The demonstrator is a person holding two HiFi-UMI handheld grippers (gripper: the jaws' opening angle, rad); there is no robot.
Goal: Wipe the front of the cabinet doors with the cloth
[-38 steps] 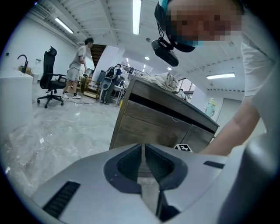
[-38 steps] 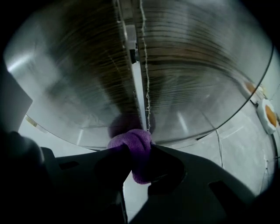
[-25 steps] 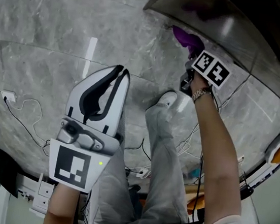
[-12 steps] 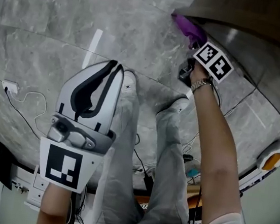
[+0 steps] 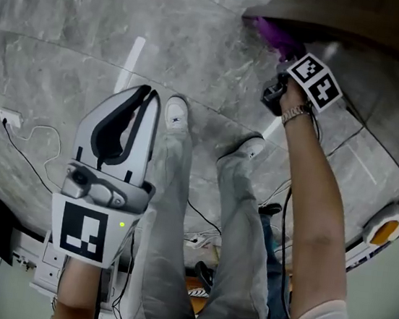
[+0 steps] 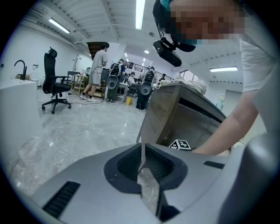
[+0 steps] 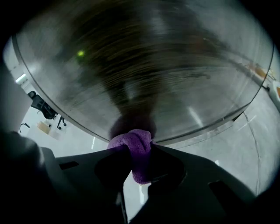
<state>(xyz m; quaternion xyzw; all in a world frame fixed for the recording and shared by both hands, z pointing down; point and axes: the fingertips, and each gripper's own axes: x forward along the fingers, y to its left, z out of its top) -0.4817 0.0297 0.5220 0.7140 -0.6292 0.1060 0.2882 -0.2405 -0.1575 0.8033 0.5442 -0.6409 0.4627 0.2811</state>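
Cloth (image 7: 134, 154): fuzzy purple wad gripped by right gripper (image 7: 139, 151) fingers | left gripper (image 6: 142, 157) fingers clenched, empty

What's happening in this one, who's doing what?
A person is standing over a grey stone floor with a gripper in each hand. The right gripper is clamped on a bunched purple cloth and holds it at the lower edge of the shiny cabinet door, apparently pressed against it. The left gripper is shut with nothing in it, held out over the floor away from the cabinet.
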